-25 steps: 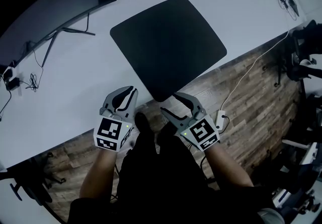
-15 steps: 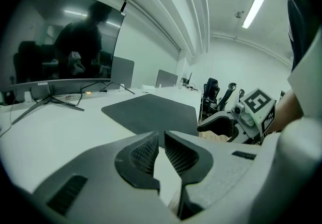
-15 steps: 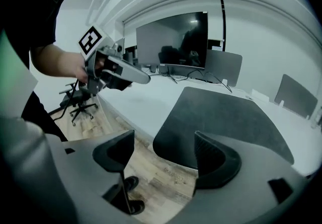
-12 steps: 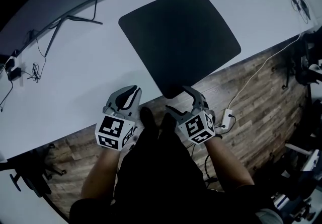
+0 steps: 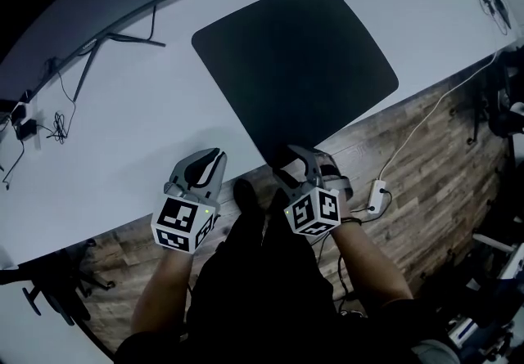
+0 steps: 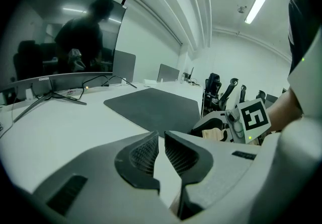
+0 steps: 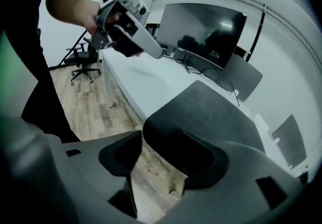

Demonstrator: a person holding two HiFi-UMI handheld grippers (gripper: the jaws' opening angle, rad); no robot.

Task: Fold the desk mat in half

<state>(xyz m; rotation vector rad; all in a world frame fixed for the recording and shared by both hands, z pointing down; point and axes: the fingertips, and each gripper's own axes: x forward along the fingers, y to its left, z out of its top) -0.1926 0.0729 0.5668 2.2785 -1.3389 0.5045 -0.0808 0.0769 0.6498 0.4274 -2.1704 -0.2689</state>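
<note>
No legible text (monitor logo (image 6: 44, 80) blurred)

Black desk mat (image 5: 295, 60), white desk (image 5: 123, 133), wood-plank floor (image 5: 426, 146).

A white desk (image 5: 123, 133) carries a dark desk mat (image 5: 295, 60), lying flat and askew (its near corner juts past the front edge), a thin-legged monitor stand (image 5: 123, 38) at back left, and tangled cables (image 5: 56, 127) near the left end.
</note>
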